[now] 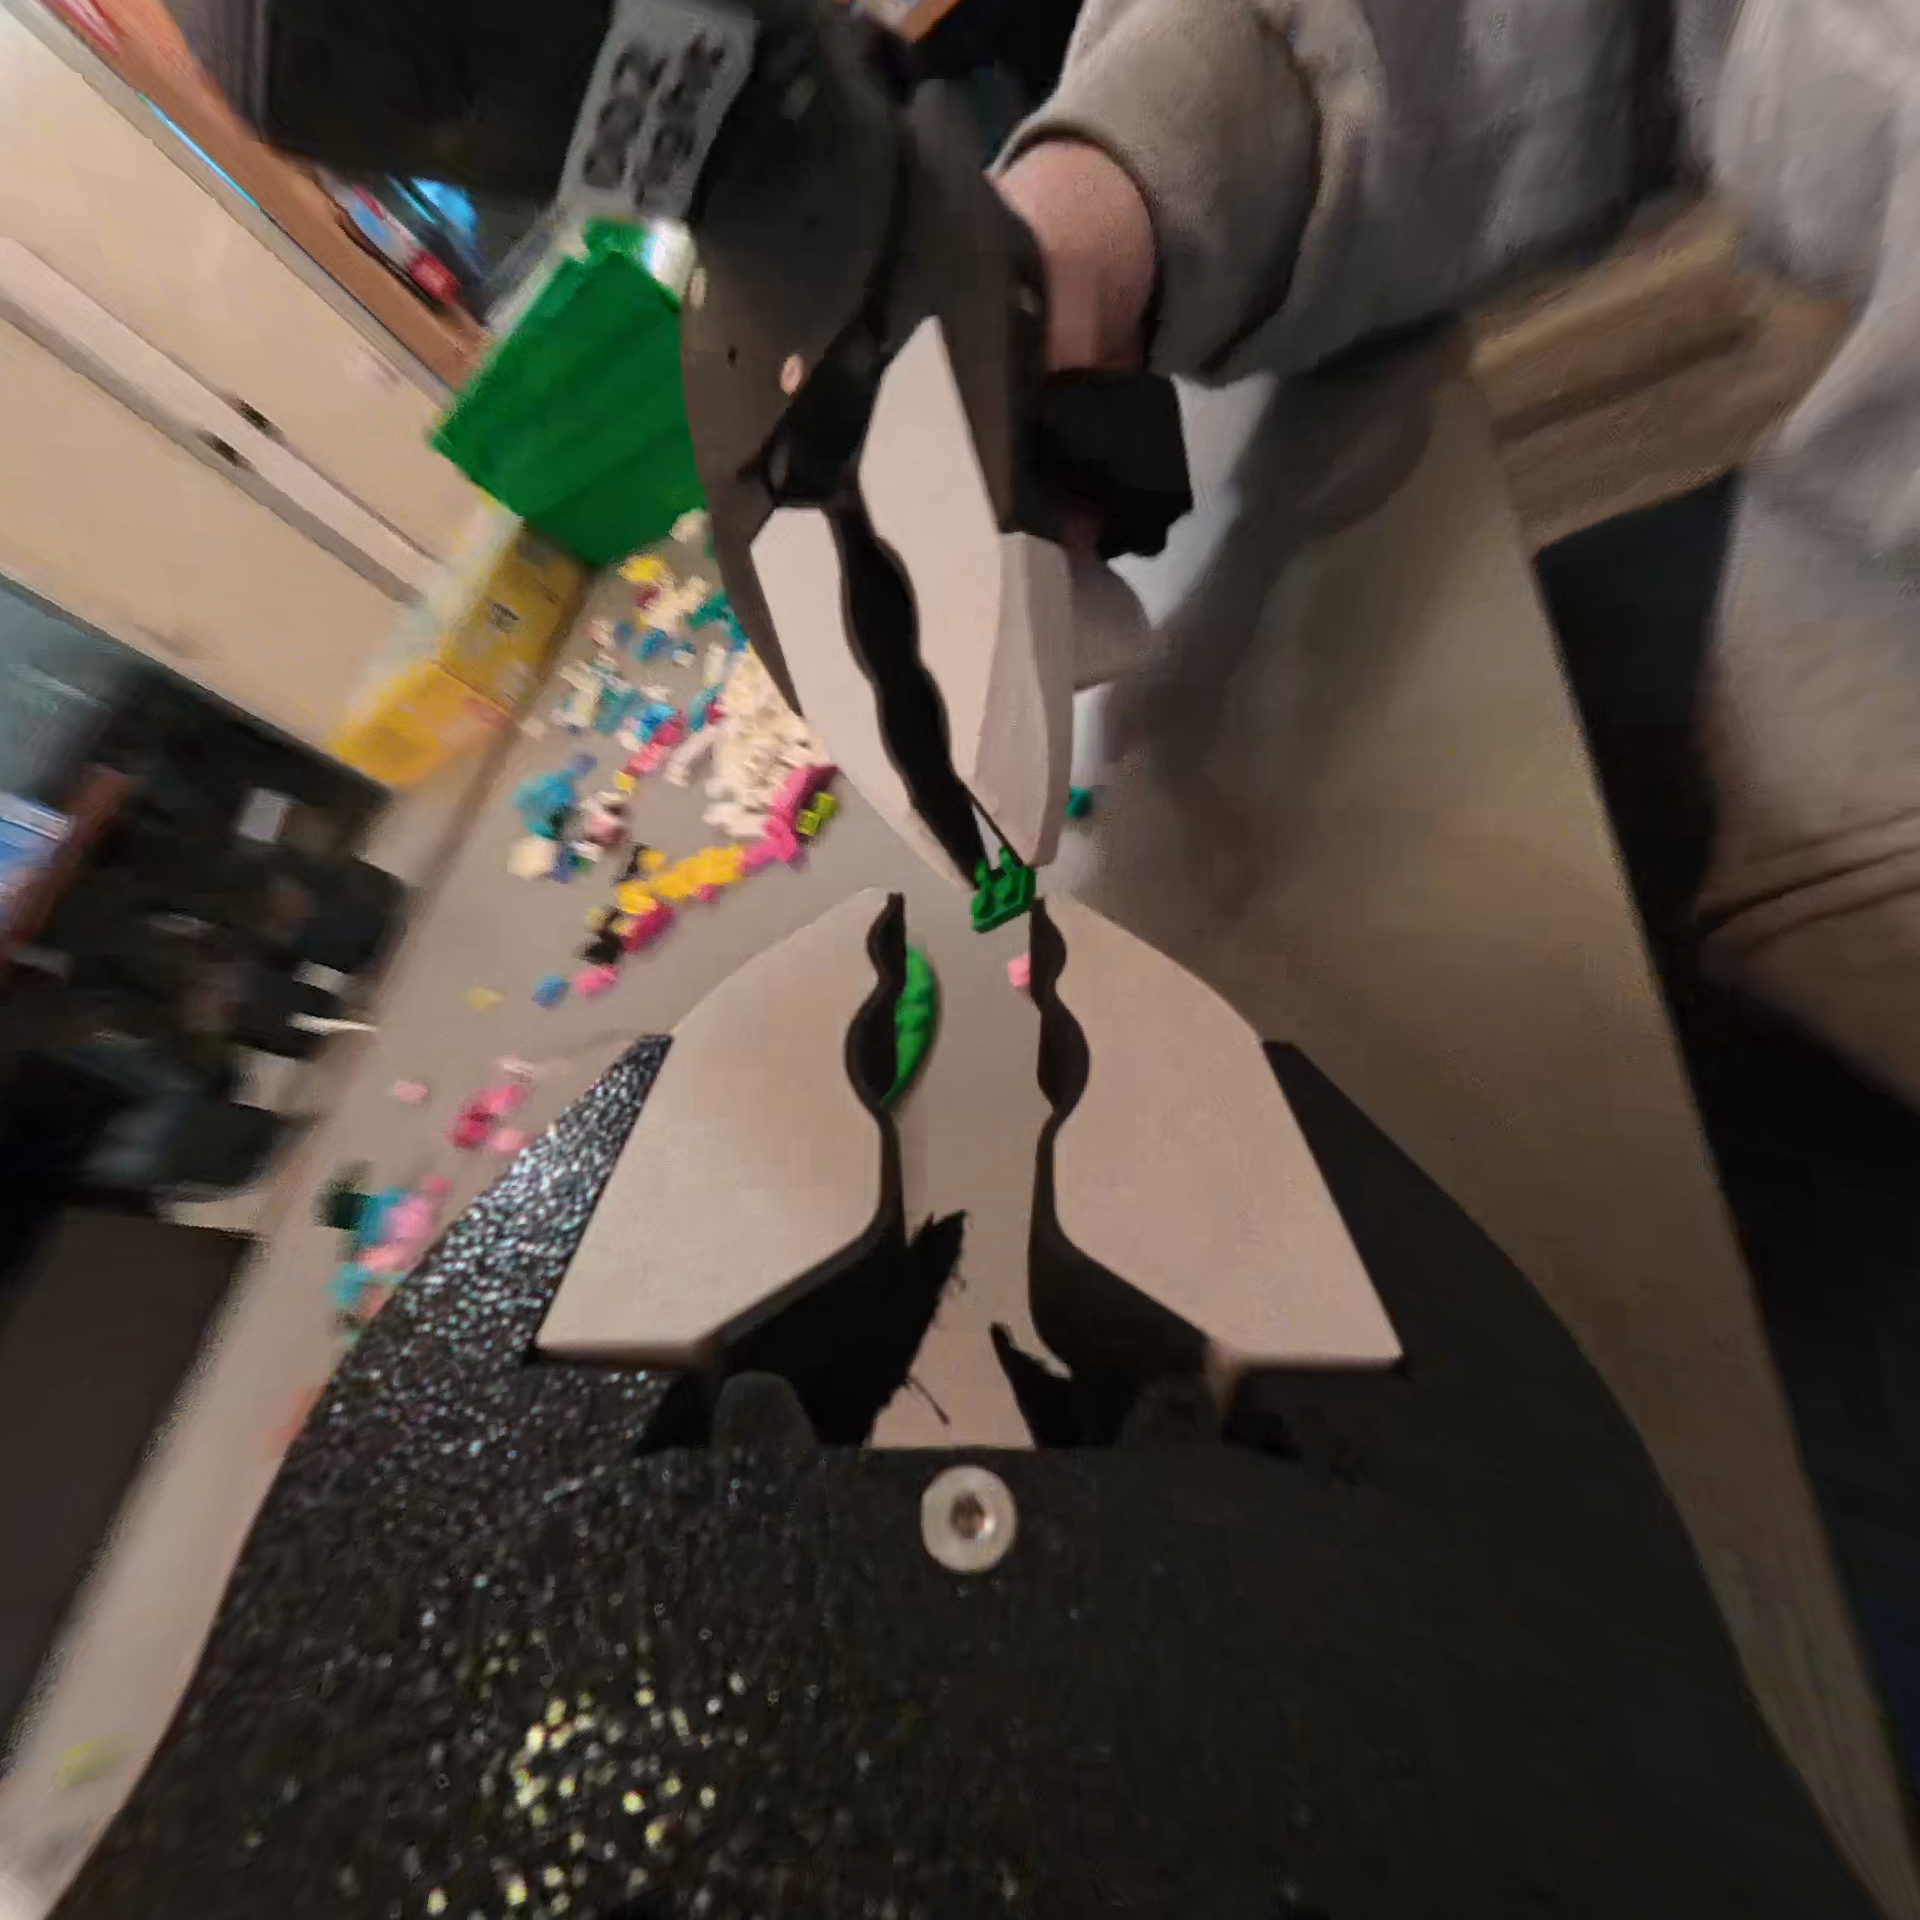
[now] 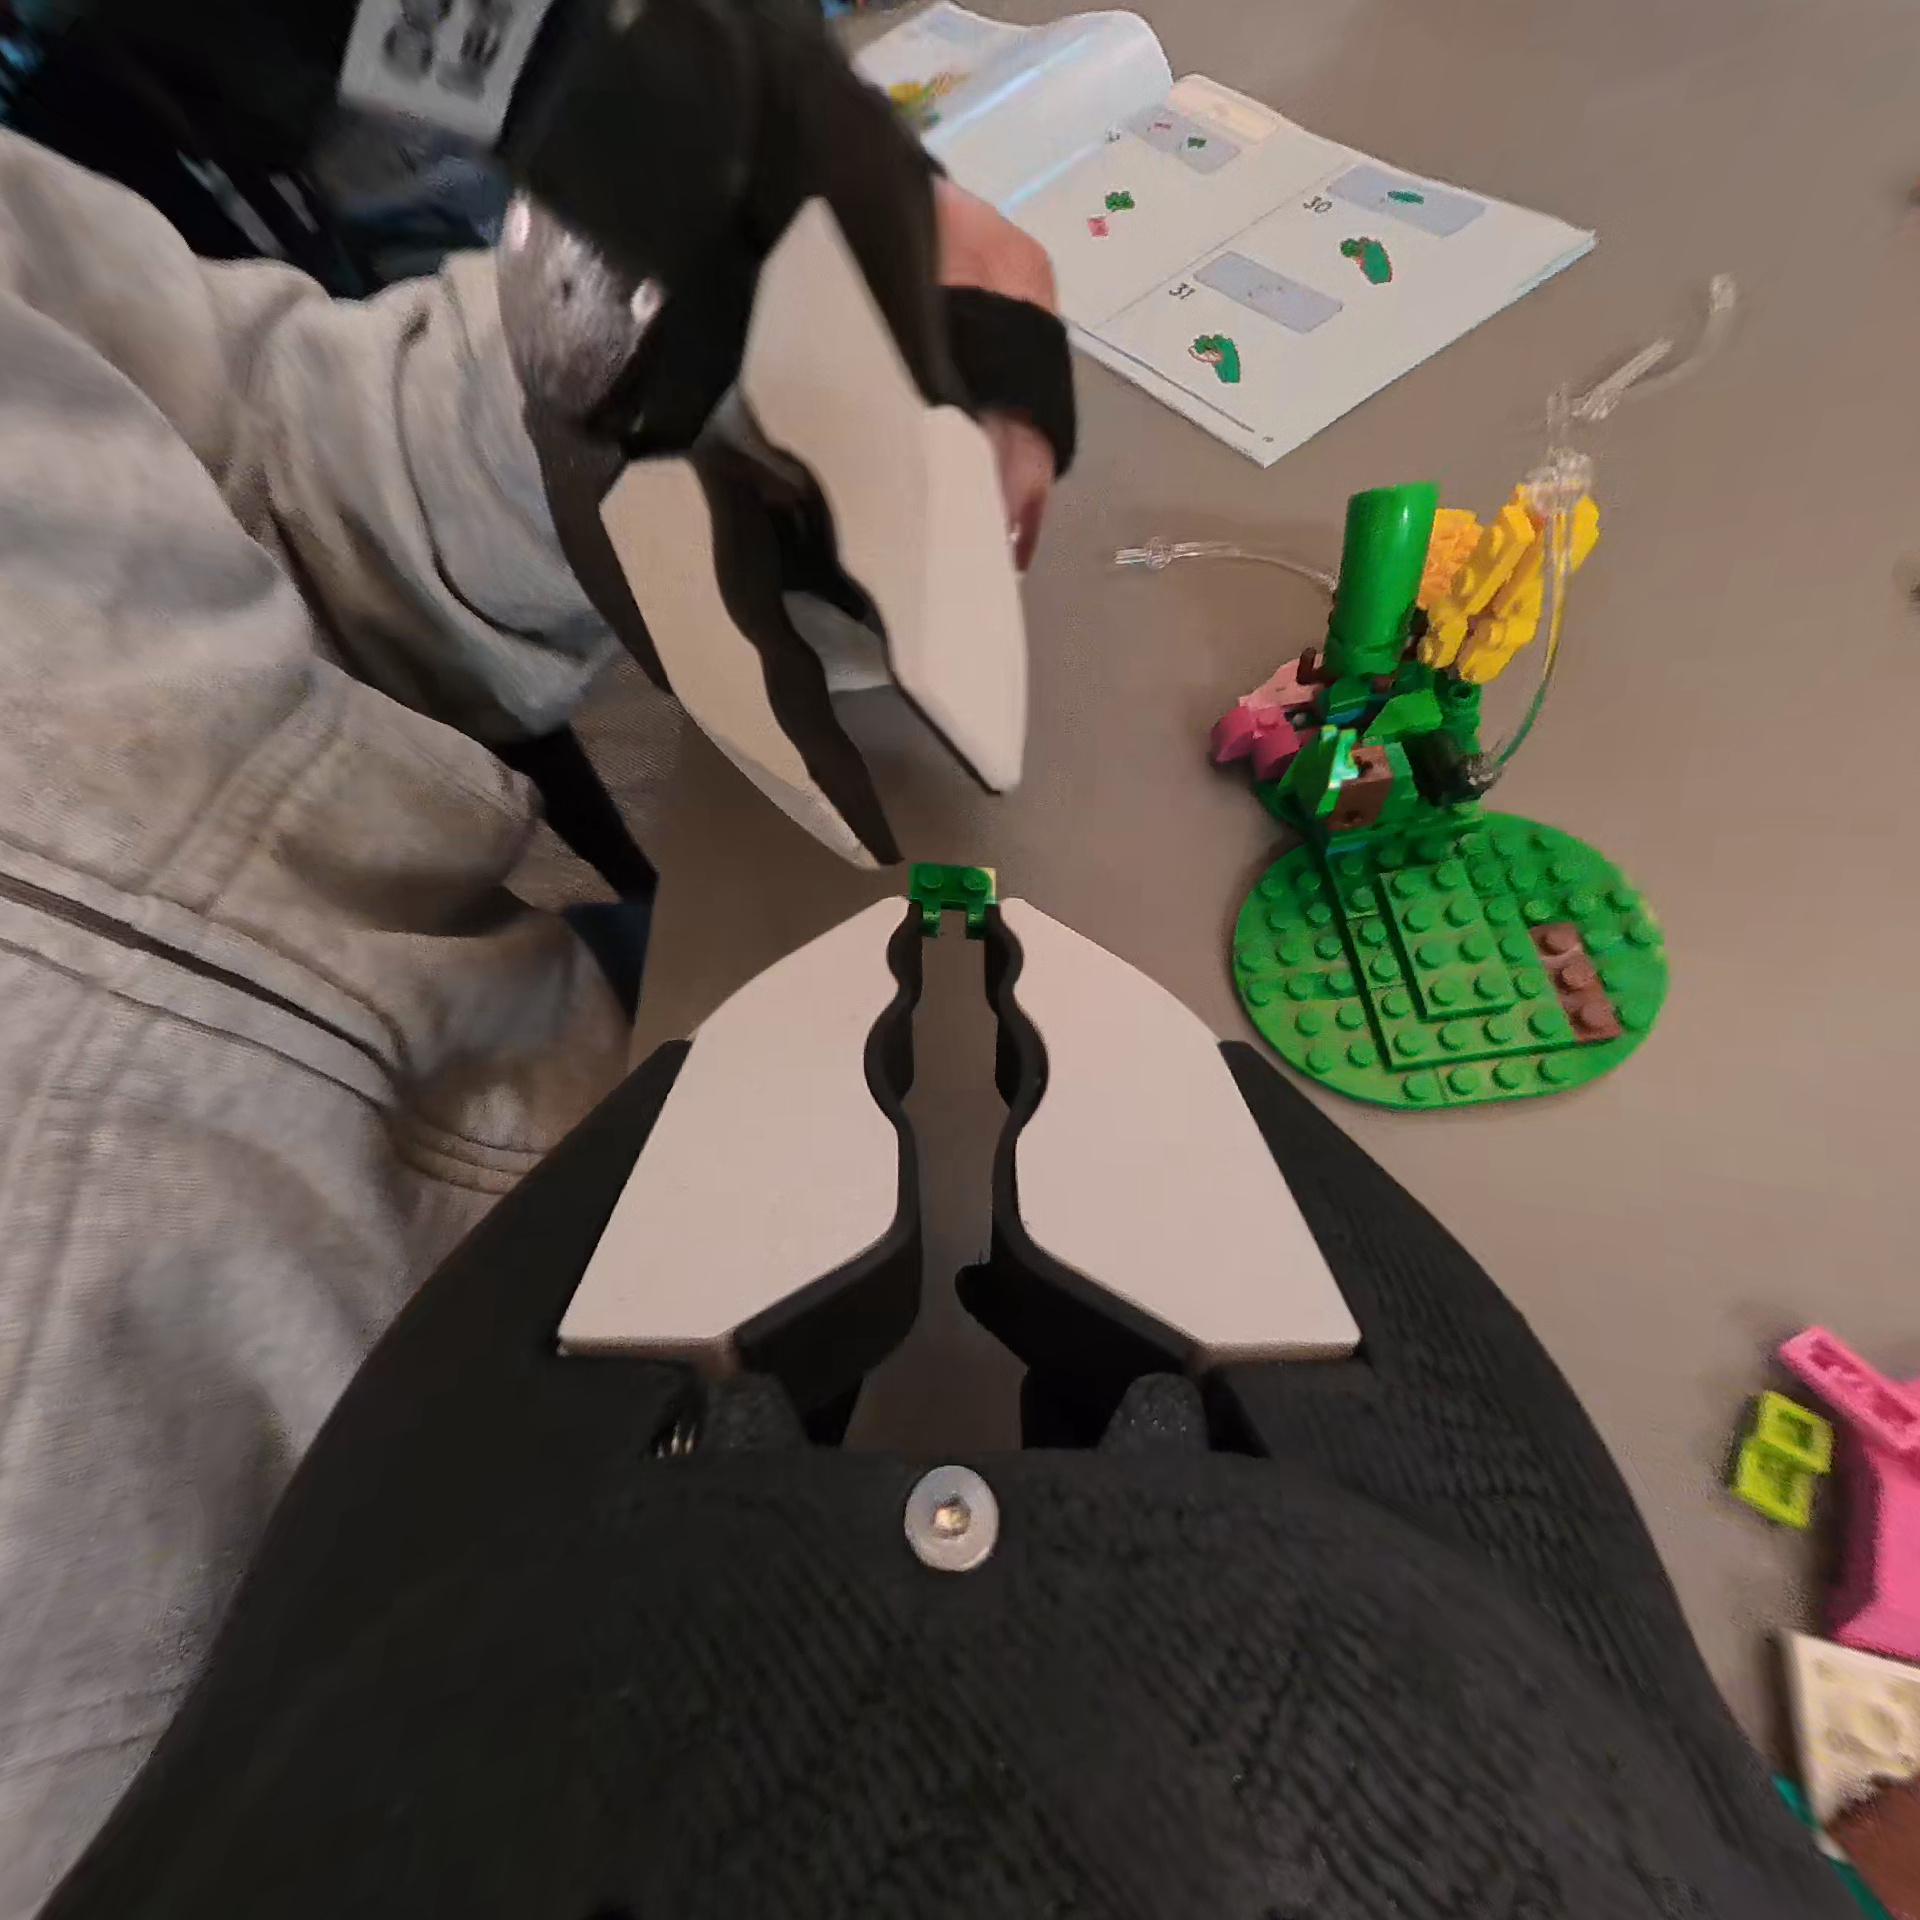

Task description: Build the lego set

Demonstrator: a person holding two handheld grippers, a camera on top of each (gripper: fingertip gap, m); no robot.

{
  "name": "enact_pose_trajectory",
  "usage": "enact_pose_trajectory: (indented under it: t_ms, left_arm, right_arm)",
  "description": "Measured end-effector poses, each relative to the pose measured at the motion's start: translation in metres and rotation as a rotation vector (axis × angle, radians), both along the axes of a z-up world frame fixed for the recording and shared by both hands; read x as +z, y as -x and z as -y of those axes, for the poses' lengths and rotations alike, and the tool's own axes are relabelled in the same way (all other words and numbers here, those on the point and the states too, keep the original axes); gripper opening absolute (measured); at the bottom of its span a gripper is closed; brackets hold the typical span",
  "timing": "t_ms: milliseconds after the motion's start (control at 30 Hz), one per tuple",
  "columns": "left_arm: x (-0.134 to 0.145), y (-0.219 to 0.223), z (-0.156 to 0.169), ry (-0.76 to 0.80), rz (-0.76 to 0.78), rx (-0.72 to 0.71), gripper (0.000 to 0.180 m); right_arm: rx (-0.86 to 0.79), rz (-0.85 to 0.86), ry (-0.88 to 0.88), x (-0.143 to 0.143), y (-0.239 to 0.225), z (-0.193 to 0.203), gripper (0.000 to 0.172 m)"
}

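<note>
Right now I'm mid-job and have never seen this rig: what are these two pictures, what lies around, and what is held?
There is no robot arm. A person in a grey sweatshirt holds a black hand-held claw with pale fingers in each hand, and a camera on each claw looks along its fingers.

The left view shows the left claw open, with a curved green plastic piece against its left finger. Beyond it are scattered colourful toy bricks on the grey table.

The right view shows the right claw gripping a small green studded clip plate at its fingertips. Beside it stand a round green studded base with a half-built plant model and an open instruction booklet.
</note>
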State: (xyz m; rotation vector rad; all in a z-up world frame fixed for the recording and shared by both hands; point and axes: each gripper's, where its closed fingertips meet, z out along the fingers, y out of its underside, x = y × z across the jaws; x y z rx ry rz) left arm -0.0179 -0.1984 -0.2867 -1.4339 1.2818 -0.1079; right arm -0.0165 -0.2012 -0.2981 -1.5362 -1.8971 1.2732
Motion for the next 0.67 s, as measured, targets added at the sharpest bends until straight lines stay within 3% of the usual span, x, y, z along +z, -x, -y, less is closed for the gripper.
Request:
enact_pose_trajectory:
  t_ms: [33,100,233,667]
  left_arm:
    - [-0.001,0.0,-0.001,-0.079,-0.076,0.01,0.022]
    - [-0.007,0.0,-0.004,-0.158,-0.202,0.035,0.022]
    - [-0.012,-0.005,-0.005,-0.221,-0.259,0.034,0.018]
    - [-0.016,0.002,-0.008,-0.21,-0.272,0.057,0.015]
  right_arm:
    - [-0.003,0.004,0.043,0.001,-0.001,0.0,0.009]
    - [-0.002,0.013,0.125,0.004,-0.001,0.001,0.009]
    - [0.01,0.016,0.22,0.007,-0.002,0.005,0.009]
    - [-0.039,0.048,0.103,-0.004,-0.001,-0.005,0.01]
